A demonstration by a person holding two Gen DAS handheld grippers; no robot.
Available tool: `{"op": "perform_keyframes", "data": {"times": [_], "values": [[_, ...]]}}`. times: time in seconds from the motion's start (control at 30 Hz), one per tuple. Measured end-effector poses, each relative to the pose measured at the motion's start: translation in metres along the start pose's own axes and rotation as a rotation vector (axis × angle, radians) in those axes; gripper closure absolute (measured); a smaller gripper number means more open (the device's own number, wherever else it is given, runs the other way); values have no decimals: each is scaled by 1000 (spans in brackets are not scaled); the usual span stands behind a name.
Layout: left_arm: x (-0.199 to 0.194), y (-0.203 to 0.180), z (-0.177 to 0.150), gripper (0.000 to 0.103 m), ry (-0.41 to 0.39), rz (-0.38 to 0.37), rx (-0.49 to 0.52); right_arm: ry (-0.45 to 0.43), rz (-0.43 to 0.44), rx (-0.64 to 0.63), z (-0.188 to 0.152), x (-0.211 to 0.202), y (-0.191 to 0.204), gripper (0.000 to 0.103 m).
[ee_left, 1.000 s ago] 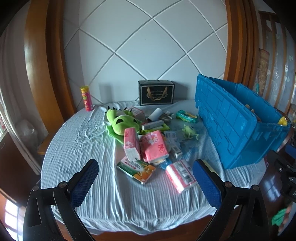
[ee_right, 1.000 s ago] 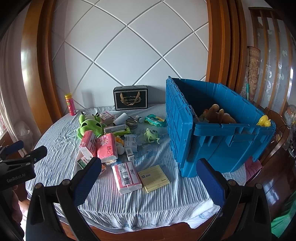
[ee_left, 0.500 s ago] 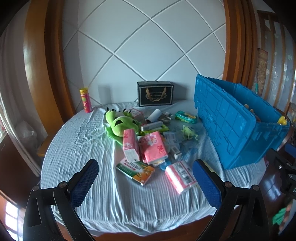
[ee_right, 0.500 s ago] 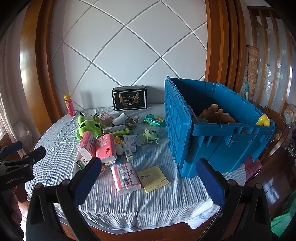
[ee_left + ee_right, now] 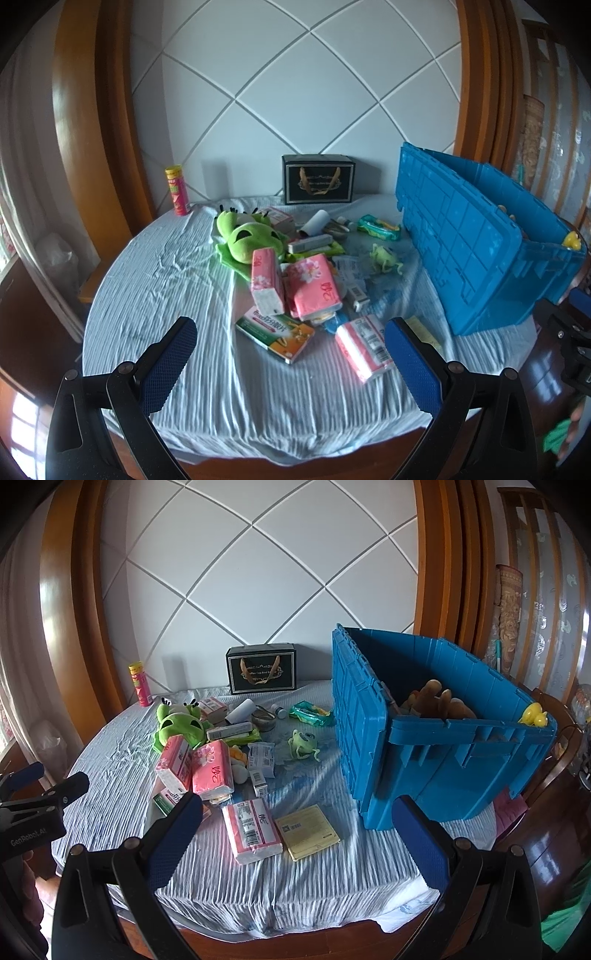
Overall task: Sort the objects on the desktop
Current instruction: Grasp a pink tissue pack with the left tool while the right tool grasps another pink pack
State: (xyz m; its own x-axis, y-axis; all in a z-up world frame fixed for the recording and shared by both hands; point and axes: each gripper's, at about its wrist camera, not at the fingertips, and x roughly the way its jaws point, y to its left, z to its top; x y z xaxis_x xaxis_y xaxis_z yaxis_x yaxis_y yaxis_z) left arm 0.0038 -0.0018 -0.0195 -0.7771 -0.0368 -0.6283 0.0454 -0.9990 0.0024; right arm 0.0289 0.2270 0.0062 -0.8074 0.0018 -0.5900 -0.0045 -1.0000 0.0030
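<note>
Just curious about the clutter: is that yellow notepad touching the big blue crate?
Apart. The right wrist view shows a strip of striped cloth between the yellow notepad and the blue crate.

- I see daylight from the left, soft shadows on the tablecloth (image 5: 177, 273).
- Heavy fisheye bending, dark corners, slight blur at edges.

"GenRobot.AI" on left gripper (image 5: 33, 834) body; "240" on pink tissue pack (image 5: 313, 287) (other print illegible).
</note>
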Motion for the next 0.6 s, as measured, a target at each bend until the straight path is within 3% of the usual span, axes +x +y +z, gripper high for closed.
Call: {"op": "perform_keyframes", "data": {"times": [0.23, 0.37, 0.6], "values": [[27, 25, -13, 0, 51, 93, -68, 68, 95, -36, -8, 37, 1, 0], [49, 43, -31, 0, 121, 156, -89, 126, 144, -45, -19, 74, 5, 0], [105, 71, -39, 0, 214, 153, -86, 266, 162, -63, -43, 139, 34, 0]]}}
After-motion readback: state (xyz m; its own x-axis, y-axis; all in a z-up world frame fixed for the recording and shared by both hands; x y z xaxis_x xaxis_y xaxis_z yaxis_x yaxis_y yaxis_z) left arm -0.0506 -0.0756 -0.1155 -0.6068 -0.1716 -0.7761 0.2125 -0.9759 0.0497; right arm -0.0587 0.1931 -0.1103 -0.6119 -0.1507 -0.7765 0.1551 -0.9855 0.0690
